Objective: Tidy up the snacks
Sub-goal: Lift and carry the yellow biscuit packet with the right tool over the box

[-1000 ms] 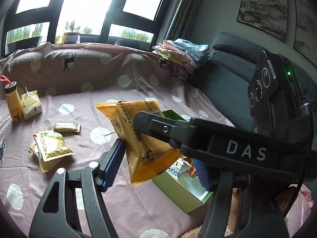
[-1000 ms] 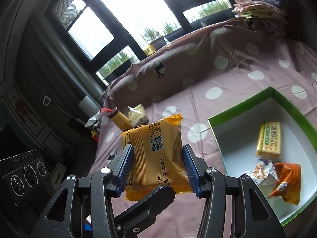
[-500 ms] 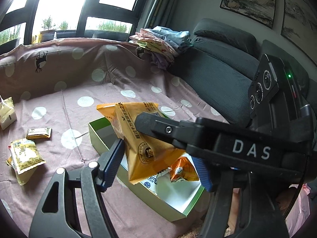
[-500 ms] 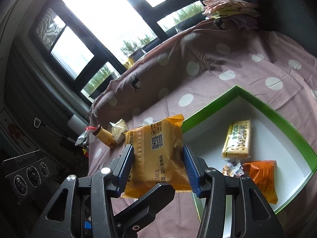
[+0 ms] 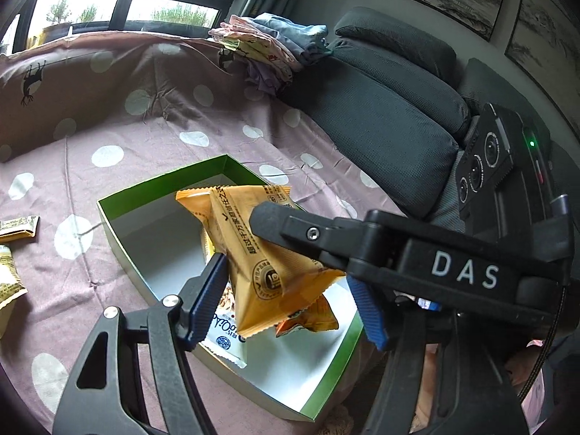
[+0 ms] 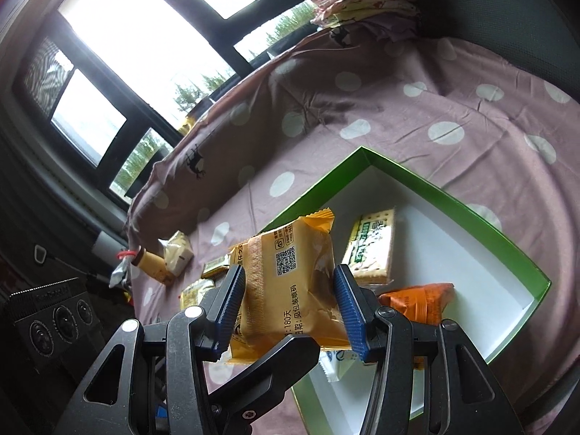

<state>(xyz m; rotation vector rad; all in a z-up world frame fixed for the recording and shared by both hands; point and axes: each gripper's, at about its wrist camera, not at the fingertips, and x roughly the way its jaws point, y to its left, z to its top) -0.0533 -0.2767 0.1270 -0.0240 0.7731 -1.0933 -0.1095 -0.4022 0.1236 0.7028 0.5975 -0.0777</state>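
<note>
Right wrist view: right gripper [image 6: 290,306] is pinching orange snack pack [image 6: 290,279] by its sides, hovering over green box [image 6: 417,175]. Left gripper [image 5: 286,304] is hanging open around it. Pack looks light, crinkly, crushable; mid-body grip suits. Loose snacks [image 6: 195,290] are waiting beyond on the cloth

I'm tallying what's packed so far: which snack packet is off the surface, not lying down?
The big yellow packet, held by the right gripper above the green box. The cracker pack and orange packet lie inside the box.
</note>
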